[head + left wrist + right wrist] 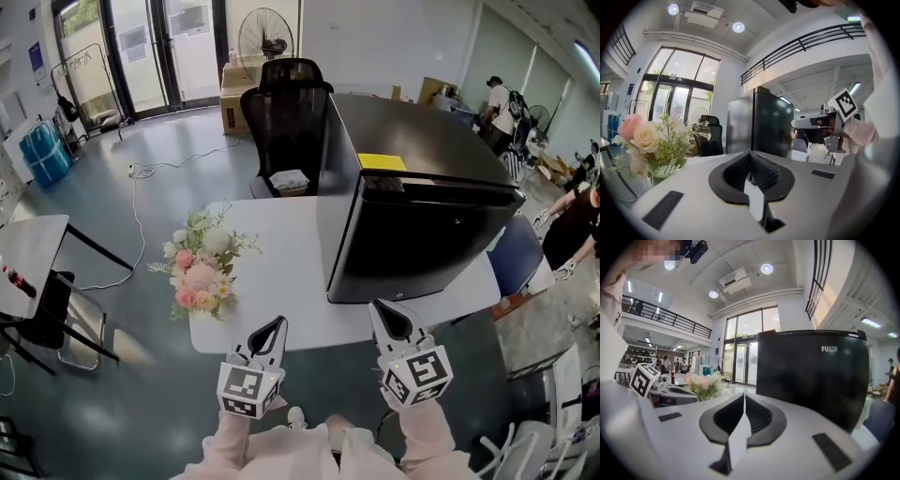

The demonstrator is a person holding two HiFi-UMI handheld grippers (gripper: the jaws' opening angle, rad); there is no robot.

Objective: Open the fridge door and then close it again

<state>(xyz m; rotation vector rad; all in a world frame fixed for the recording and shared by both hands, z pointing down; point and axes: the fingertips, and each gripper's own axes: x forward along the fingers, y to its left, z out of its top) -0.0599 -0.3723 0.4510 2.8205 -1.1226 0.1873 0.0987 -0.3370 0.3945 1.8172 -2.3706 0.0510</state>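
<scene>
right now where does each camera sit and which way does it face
Head view: on the person's head, looking steeply down at table, fridge and flowers; sleeves, left claw and right claw show at bottom.
Left gripper view: on the left claw, looking along its shut jaws at the fridge's corner; right claw shows at right.
Right gripper view: on the right claw, facing the fridge door; left claw shows at left.
Shared: all see fridge and flowers.

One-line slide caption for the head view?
Left gripper and right gripper, jaws shut and empty, hover before the closed black fridge on a white table beside flowers.
</scene>
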